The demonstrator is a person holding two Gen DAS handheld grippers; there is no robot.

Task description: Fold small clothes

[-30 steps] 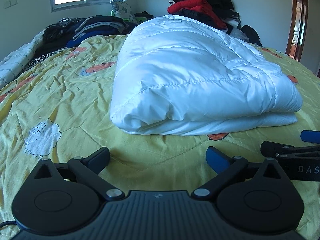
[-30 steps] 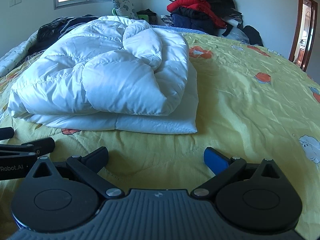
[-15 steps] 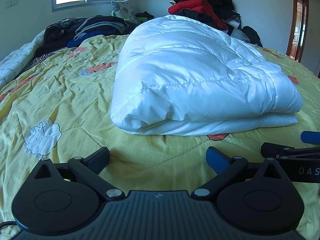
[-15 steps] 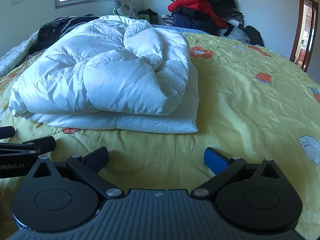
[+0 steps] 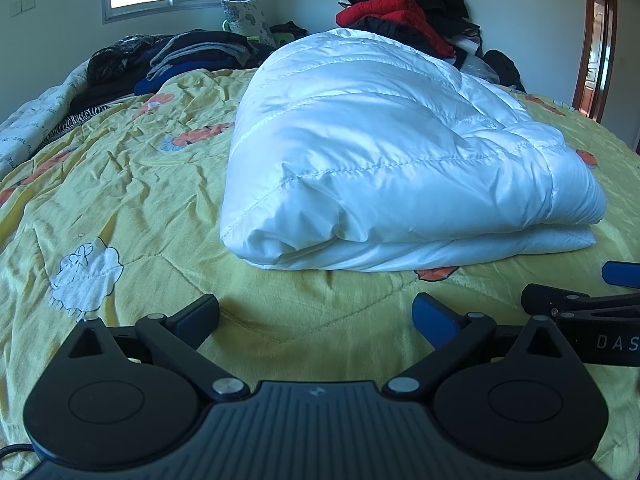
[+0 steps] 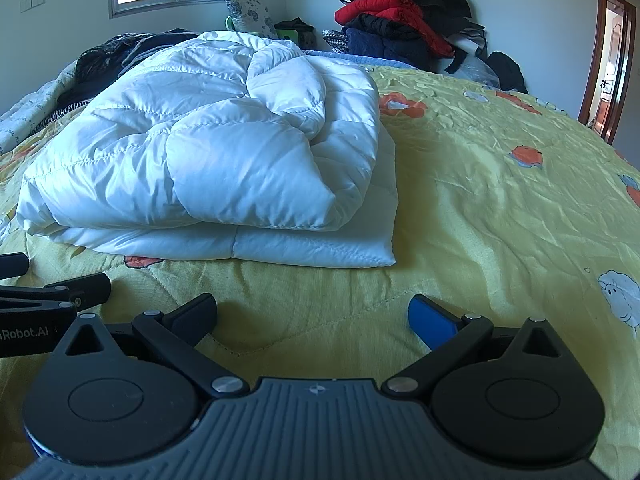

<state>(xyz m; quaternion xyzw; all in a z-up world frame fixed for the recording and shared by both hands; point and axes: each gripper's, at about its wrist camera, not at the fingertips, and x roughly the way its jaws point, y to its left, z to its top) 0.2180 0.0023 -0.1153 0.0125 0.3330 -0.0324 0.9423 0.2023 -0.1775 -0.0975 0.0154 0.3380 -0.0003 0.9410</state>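
Observation:
A white quilted puffer garment lies folded in a thick bundle on the yellow bedspread. In the right wrist view the same white garment sits ahead and to the left, its flat lower layer sticking out at the front right corner. My left gripper is open, low over the bedspread a short way in front of the bundle, holding nothing. My right gripper is open too, just beside the left one, with bare bedspread between its fingers.
Dark folded clothes lie at the far left of the bed under the window. A heap of black, red and navy jackets is piled at the far side. A wooden door frame stands at the right.
Both grippers have crept slightly nearer the white bundle; nothing was gripped or let go.

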